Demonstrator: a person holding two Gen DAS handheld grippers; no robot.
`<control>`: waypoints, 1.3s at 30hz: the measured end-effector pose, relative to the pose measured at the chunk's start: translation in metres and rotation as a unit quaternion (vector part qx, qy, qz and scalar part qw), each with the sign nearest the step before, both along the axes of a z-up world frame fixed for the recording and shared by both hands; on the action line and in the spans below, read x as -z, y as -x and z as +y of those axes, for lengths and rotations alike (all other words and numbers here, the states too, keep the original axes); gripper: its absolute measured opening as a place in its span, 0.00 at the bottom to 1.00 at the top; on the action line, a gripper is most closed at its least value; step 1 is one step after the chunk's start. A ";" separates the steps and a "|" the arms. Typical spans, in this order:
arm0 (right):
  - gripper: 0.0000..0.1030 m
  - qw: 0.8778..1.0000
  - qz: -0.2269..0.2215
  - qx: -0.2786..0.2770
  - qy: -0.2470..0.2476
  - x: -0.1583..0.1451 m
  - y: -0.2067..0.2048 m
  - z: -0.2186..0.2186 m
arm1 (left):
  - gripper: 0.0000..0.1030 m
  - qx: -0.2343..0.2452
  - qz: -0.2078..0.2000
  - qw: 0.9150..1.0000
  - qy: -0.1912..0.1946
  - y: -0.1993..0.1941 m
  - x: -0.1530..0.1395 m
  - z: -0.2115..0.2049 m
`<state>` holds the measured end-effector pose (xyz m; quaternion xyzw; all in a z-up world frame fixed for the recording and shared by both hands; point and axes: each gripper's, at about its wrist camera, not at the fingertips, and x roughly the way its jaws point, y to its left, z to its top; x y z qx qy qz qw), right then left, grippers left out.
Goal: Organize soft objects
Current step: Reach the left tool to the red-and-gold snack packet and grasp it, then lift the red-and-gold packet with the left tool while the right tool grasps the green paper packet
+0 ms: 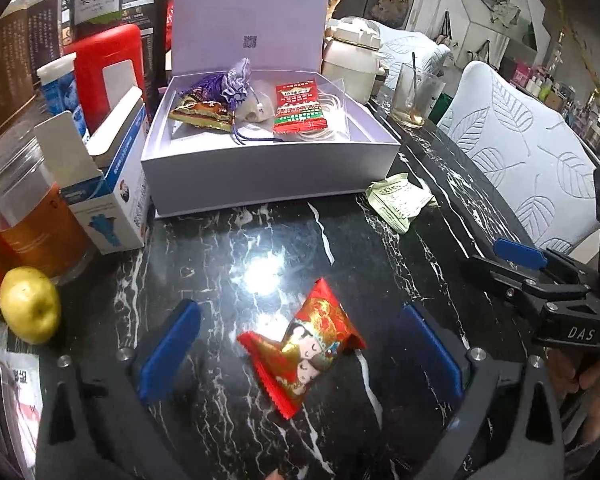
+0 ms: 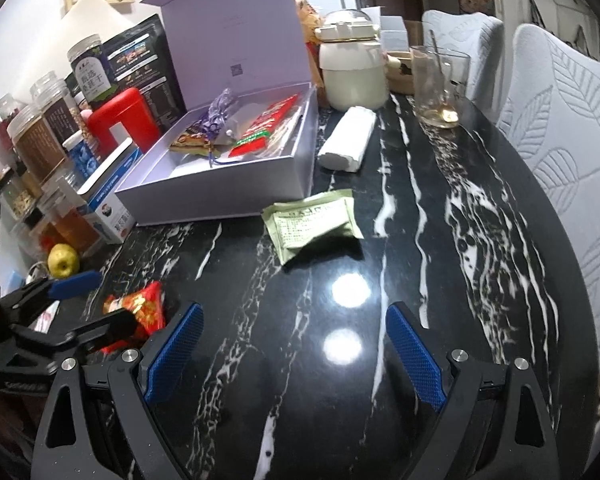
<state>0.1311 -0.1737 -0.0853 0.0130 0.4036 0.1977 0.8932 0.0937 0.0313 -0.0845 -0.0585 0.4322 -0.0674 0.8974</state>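
The left gripper (image 1: 300,356) stood with its fingers spread wide and released, the red snack packet (image 1: 306,350) lying loose on the bench (image 1: 228,240) between them, touched by neither pad. The right gripper (image 2: 294,354) was likewise released, nothing between its fingers, with the green sachet (image 2: 312,226) farther off, just in front of the open lilac box (image 2: 220,192).

The packet was glossy and puffy; a close on its slanted corner could probably squirt it sideways on the polished bench, or pinch only the crimped edge.

The left wrist view showed the packet whole and the box's contents: purple pouch (image 1: 230,86), red-green packet (image 1: 300,108). The right wrist view alone showed the white roll (image 2: 348,140) beside the box.
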 end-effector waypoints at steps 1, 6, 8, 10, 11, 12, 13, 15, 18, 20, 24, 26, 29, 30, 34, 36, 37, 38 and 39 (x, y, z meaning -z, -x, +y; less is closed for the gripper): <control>0.91 1.000 0.000 0.002 -0.002 0.000 0.001 -0.002 | 0.99 -0.004 0.004 1.000 0.000 -0.001 0.001 -0.001; 0.91 1.000 -0.004 0.016 0.000 -0.001 0.011 -0.009 | 0.99 -0.034 0.041 0.998 0.029 -0.003 0.021 0.000; 0.91 1.000 -0.006 0.021 0.002 -0.001 0.015 -0.012 | 0.99 -0.053 0.043 0.997 0.039 -0.002 0.024 0.001; 0.91 1.000 -0.005 0.026 0.004 0.000 0.017 -0.015 | 0.99 -0.065 0.045 0.996 0.043 0.000 0.025 0.000; 0.91 1.000 -0.005 0.028 0.005 0.000 0.017 -0.017 | 0.99 -0.070 0.046 0.995 0.045 0.000 0.025 0.000; 0.91 1.000 -0.005 0.030 0.005 0.000 0.017 -0.018 | 0.99 -0.082 0.046 0.995 0.028 0.000 0.026 -0.001; 0.91 0.999 -0.005 0.031 0.006 0.001 0.017 -0.019 | 0.99 -0.092 0.050 0.994 0.009 -0.002 0.026 -0.002; 0.91 0.999 -0.003 0.034 0.008 0.002 0.014 -0.020 | 0.99 -0.106 0.065 0.991 -0.049 -0.006 0.030 -0.010; 0.91 0.999 -0.004 0.035 0.009 0.000 0.009 -0.019 | 0.94 -0.093 0.055 0.992 -0.057 -0.005 0.030 -0.013; 0.91 0.999 -0.010 0.033 0.017 -0.001 0.005 -0.017 | 0.74 -0.089 0.042 0.993 -0.067 0.001 0.027 -0.012; 0.91 0.999 -0.013 0.019 0.034 -0.003 -0.013 -0.008 | 0.53 -0.081 0.031 0.994 -0.064 0.003 0.023 -0.006; 0.91 0.999 -0.011 0.009 0.037 -0.001 -0.024 -0.003 | 0.52 -0.080 0.028 0.995 -0.054 0.001 0.022 -0.002; 0.91 0.999 -0.006 0.001 0.043 0.002 -0.039 0.005 | 0.52 -0.076 0.025 0.996 -0.036 -0.001 0.021 0.003; 0.91 0.999 -0.002 -0.003 0.045 0.003 -0.046 0.008 | 0.52 -0.074 0.023 0.996 -0.031 -0.003 0.021 0.004; 1.00 0.998 0.013 -0.020 0.056 0.009 -0.068 0.021 | 0.52 -0.068 0.018 0.998 -0.007 -0.008 0.021 0.008; 1.00 0.997 0.015 -0.031 0.068 0.012 -0.078 0.028 | 0.52 -0.065 0.016 0.998 0.005 -0.012 0.021 0.011; 1.00 0.996 0.014 -0.035 0.076 0.013 -0.084 0.032 | 0.52 -0.064 0.016 0.998 0.007 -0.014 0.021 0.012; 1.00 0.996 0.013 -0.037 0.081 0.014 -0.086 0.035 | 0.52 -0.064 0.015 0.998 0.009 -0.015 0.021 0.012; 1.00 0.995 0.013 -0.043 0.087 0.016 -0.090 0.038 | 0.52 -0.063 0.013 0.998 0.009 -0.016 0.021 0.013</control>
